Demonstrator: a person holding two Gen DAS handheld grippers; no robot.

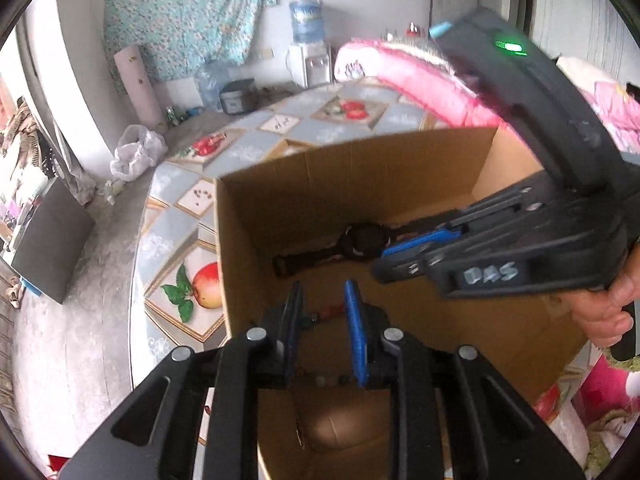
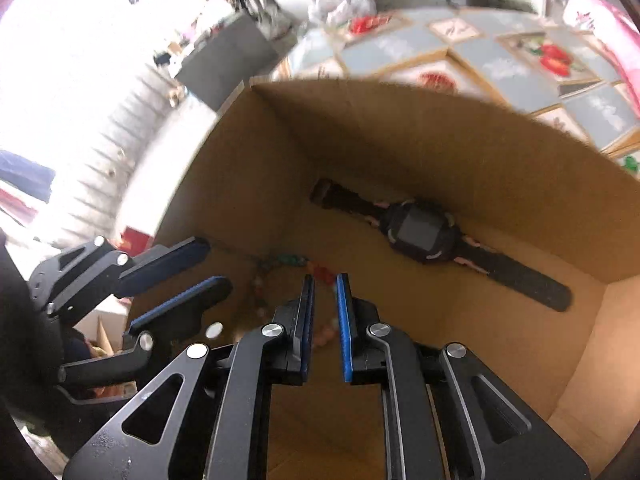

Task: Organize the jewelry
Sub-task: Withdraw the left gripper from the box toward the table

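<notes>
Both grippers, left (image 1: 323,304) and right (image 2: 325,296), hang slightly parted and empty inside the box (image 2: 400,128); the beads (image 2: 320,272) lie just beyond their tips, the watch (image 2: 420,236) farther back.

Walls: pale, with a floral turquoise cloth (image 1: 188,16) hung up.
Floor: grey concrete (image 1: 68,344), a white plastic bag (image 1: 136,156) lying on it near the wall.
Furniture: table under a fruit-patterned tile-print cover (image 1: 192,248); water dispenser (image 1: 308,52) beyond its far edge; pink quilt (image 1: 424,80) along its right edge.
Light: bright daylight.
</notes>
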